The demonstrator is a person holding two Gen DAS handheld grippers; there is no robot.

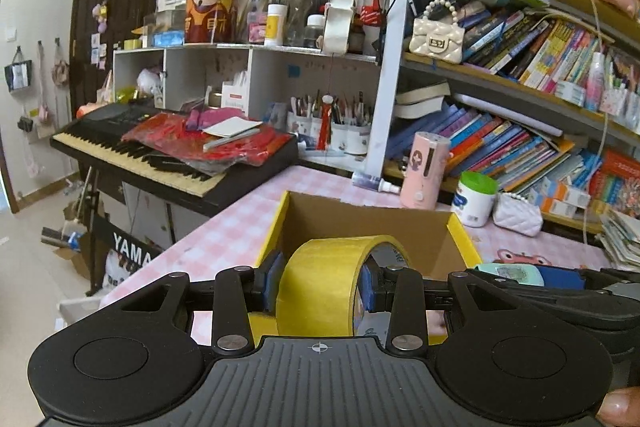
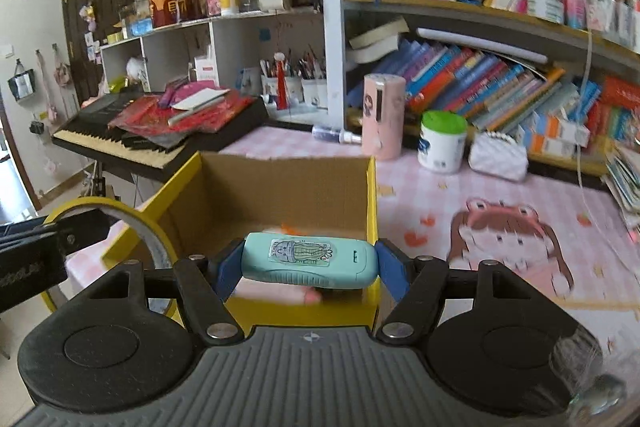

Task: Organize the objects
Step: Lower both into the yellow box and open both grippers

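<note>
Gripping a tape roll (image 1: 320, 283) edgewise, the left claw (image 1: 318, 285) is hovering beside the right claw (image 2: 308, 263), which is clamping a teal case (image 2: 308, 261); both are hanging over the open box (image 2: 276, 179) on the table (image 2: 440, 207), probably for dropping in.

The roll of tape (image 1: 320, 283) is yellow. The small case (image 2: 310, 263) is teal with a cartoon sticker. The open box (image 2: 276, 187) is yellow outside, brown cardboard inside. The tablecloth (image 2: 500, 195) is pink-and-white checked with a cartoon girl. The gripper pads (image 2: 230, 273) are blue.
</note>
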